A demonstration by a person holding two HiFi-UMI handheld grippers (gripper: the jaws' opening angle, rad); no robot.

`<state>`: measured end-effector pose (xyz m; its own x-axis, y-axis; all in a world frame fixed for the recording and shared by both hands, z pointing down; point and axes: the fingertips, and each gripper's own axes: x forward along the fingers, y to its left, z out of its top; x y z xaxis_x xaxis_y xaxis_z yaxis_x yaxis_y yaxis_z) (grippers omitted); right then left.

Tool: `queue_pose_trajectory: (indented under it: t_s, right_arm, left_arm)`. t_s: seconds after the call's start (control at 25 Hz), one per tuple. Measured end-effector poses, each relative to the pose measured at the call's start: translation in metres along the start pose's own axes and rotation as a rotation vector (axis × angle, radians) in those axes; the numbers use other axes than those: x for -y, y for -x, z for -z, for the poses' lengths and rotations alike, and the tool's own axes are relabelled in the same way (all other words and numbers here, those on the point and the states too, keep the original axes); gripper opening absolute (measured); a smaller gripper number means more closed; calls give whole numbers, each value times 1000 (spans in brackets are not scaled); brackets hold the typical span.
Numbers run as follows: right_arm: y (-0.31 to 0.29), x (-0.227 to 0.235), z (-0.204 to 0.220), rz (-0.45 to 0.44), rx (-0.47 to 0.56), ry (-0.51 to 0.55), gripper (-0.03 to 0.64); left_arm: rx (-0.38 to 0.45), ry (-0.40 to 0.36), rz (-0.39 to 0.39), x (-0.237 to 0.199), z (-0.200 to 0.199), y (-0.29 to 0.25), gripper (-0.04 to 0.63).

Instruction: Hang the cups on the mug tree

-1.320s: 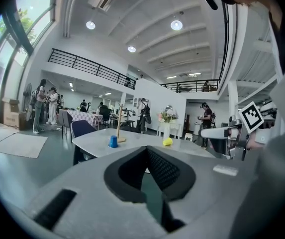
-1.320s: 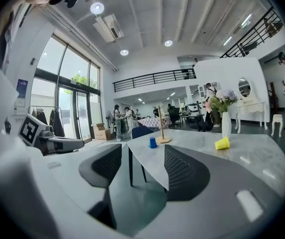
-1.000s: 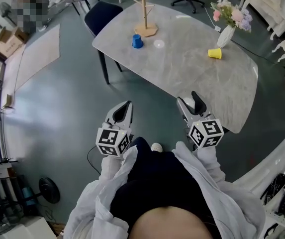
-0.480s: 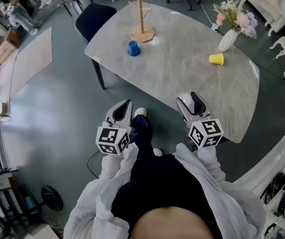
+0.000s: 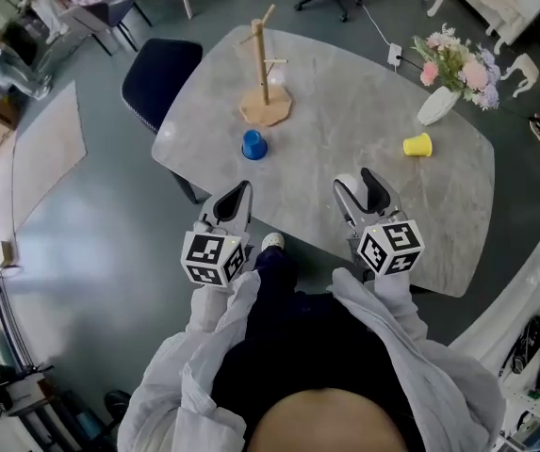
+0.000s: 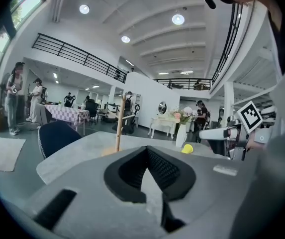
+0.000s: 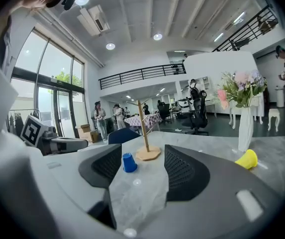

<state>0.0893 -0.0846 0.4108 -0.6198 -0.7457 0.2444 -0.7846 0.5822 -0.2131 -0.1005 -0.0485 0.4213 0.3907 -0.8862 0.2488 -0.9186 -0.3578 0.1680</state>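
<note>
A wooden mug tree (image 5: 265,64) stands on the far left part of the marble table (image 5: 345,158), with no cup on its pegs. A blue cup (image 5: 253,145) stands upside down just in front of it. A yellow cup (image 5: 418,145) lies on its side to the right. My left gripper (image 5: 237,201) is shut and empty at the table's near edge. My right gripper (image 5: 362,191) is open and empty over the near part of the table. In the right gripper view, the blue cup (image 7: 128,162) and mug tree (image 7: 143,126) show far ahead between the jaws.
A white vase of flowers (image 5: 436,104) stands at the table's far right, behind the yellow cup. A dark blue chair (image 5: 156,78) is tucked at the table's left end. Grey floor lies left of the table. People and furniture are far in the background.
The whole view has moved towards the table: both grippers, earlier over the floor in front of it, are now at its near edge. The cups and tree stay put.
</note>
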Motion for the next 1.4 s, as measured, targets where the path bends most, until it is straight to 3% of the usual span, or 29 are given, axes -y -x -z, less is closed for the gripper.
queue_pose_trajectory:
  t_s: [0.24,0.44,0.64,0.84,1.16,1.4]
  right_arm:
    - [-50,27,-9,105,2,-39,265]
    - [-66,61,-11,212,-2,-69,265]
    - [-56,110,-8,316,-41,-38,265]
    - [-24,162,1,377,-167,73,265]
    - [6,247,14,343,-348,283,293]
    - [-1,282,45,164,-554,522,299]
  left_arm:
    - [-35,-25,133,-30,-17,-72,3]
    - [-78,-33,255,-28,-21,-123,2]
    - [-105,-42,391,1,-21,-170,2]
    - [-164,-42,524,57,-4,-204,2]
    - [-215,-35,581,126,21,-255,2]
    - [-243,-41,570,155,38,-291,3]
